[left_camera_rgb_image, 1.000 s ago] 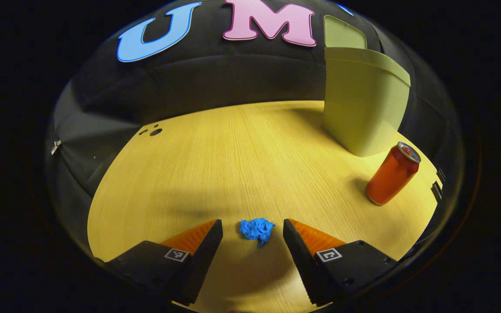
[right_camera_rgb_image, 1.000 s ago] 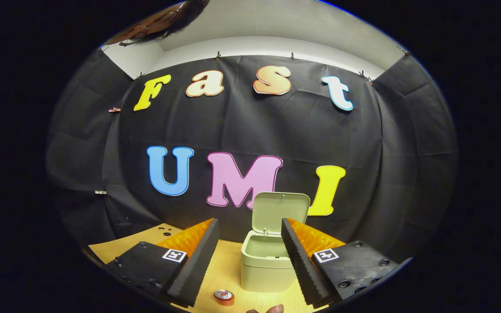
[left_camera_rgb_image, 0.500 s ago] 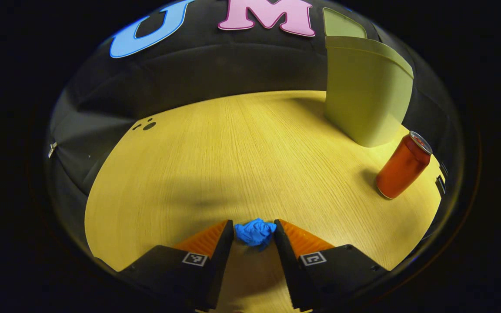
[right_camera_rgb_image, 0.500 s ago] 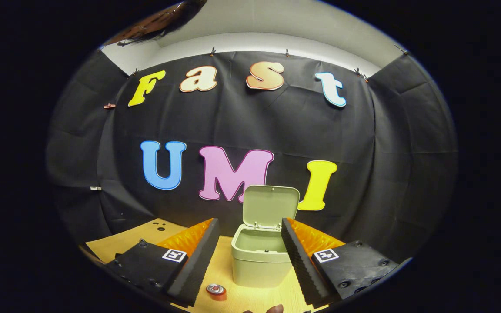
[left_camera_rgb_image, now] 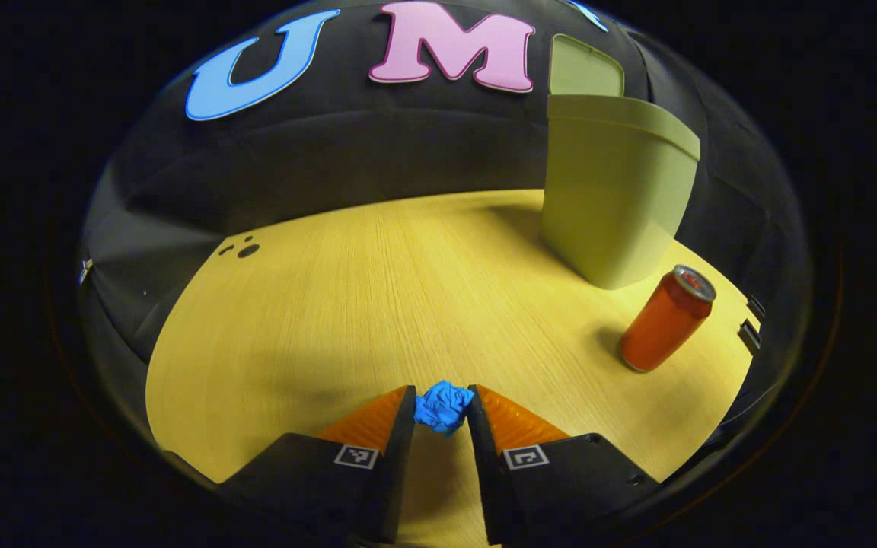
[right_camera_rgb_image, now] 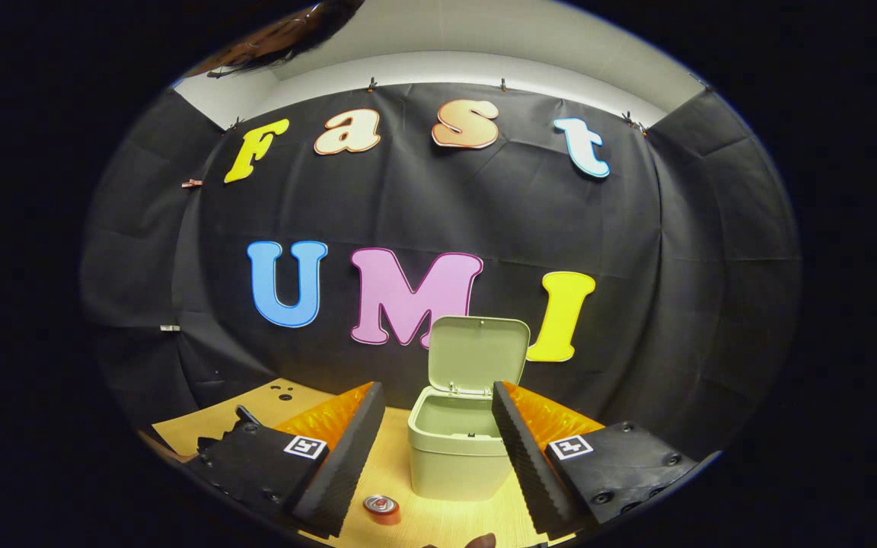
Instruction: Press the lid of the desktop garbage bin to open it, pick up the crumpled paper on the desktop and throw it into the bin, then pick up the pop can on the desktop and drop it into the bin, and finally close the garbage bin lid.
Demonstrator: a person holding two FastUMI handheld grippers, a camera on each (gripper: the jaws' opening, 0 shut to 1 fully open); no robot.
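Your left gripper [left_camera_rgb_image: 441, 411] has its two fingers pinched onto the blue crumpled paper [left_camera_rgb_image: 443, 406] low over the wooden table [left_camera_rgb_image: 377, 304] — the paper sits right between the fingertips, squeezed from both sides. To its right the red can [left_camera_rgb_image: 665, 320] stands upright, just in front of the green bin [left_camera_rgb_image: 615, 202]. Your right gripper [right_camera_rgb_image: 436, 449] hangs higher with its fingers spread wide and nothing between them, facing the bin [right_camera_rgb_image: 455, 449] — its lid [right_camera_rgb_image: 478, 355] raised, the can [right_camera_rgb_image: 381, 508] just before it
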